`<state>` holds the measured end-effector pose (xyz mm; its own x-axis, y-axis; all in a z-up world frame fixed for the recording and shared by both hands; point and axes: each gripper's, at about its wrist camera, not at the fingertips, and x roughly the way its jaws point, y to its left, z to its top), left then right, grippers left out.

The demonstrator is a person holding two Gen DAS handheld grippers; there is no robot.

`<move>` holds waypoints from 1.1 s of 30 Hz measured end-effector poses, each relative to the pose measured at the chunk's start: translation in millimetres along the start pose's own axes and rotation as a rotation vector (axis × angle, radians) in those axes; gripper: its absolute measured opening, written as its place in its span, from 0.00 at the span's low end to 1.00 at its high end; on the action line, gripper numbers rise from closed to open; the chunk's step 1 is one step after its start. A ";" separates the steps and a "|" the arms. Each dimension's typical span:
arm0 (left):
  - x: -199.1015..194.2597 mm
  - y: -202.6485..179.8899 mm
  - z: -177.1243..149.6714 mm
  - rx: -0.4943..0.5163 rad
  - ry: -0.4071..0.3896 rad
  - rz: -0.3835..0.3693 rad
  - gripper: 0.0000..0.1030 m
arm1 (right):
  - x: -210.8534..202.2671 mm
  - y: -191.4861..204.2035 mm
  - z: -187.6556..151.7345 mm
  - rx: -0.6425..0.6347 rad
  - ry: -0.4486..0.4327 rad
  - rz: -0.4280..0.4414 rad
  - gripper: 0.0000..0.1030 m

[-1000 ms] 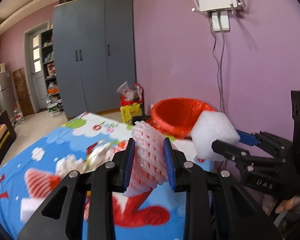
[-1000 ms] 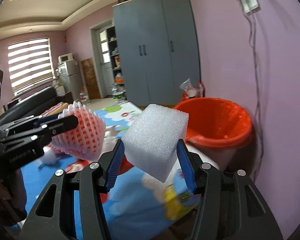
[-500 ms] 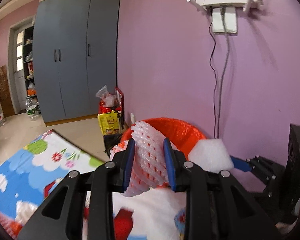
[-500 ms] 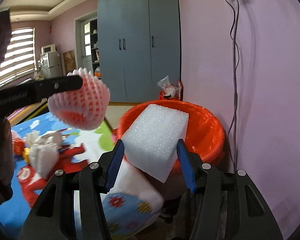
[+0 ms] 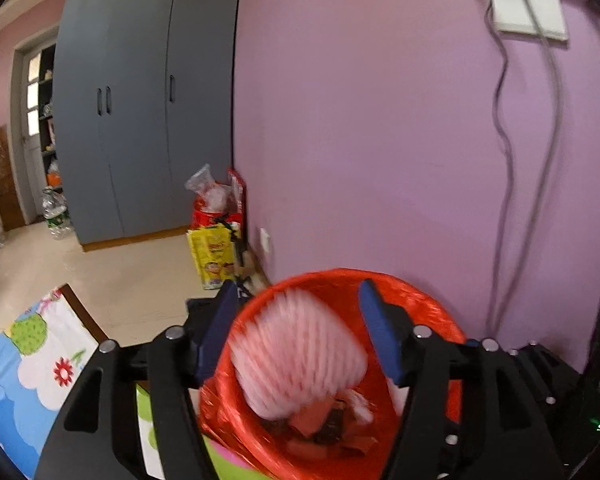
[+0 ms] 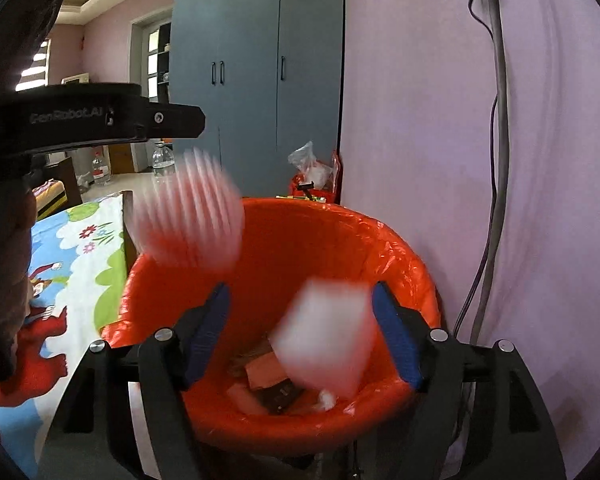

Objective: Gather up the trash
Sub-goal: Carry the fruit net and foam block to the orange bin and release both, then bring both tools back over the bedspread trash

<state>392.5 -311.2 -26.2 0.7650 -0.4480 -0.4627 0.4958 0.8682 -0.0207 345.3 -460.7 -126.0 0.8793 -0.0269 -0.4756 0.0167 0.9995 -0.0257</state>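
Observation:
An orange-lined trash bin (image 5: 440, 312) stands against the purple wall, right under both grippers. My left gripper (image 5: 298, 334) hangs over it with its jaws opening. The pink-white foam net (image 5: 300, 356) is blurred and falling free between the blue pads, touching neither. In the right wrist view the same net (image 6: 188, 216) drops below the left gripper's finger (image 6: 156, 118). My right gripper (image 6: 300, 338) also has its jaws opening, and the white foam block (image 6: 324, 344) falls blurred between them into the bin (image 6: 400, 240).
Cardboard scraps and other trash (image 6: 272, 380) lie at the bin's bottom. A cartoon-print cloth (image 6: 72, 264) covers the surface on the left. Bags (image 5: 216, 232) sit on the floor by a grey wardrobe (image 5: 140, 100). Cables (image 6: 496, 120) run down the wall.
Both grippers moved from over the cartoon cloth to above the bin. Both let go: the foam net and the foam block now fall between spread jaws.

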 end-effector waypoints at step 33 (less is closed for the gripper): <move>-252.6 88.2 -129.0 -0.063 0.032 0.283 0.95 | -164.5 141.4 -30.4 -0.012 0.010 0.099 0.67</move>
<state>190.0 -93.9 -25.5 0.8555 -0.1799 -0.4856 0.2371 0.9697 0.0585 188.6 -315.3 -78.1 0.8716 0.0716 -0.4849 -0.0758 0.9971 0.0109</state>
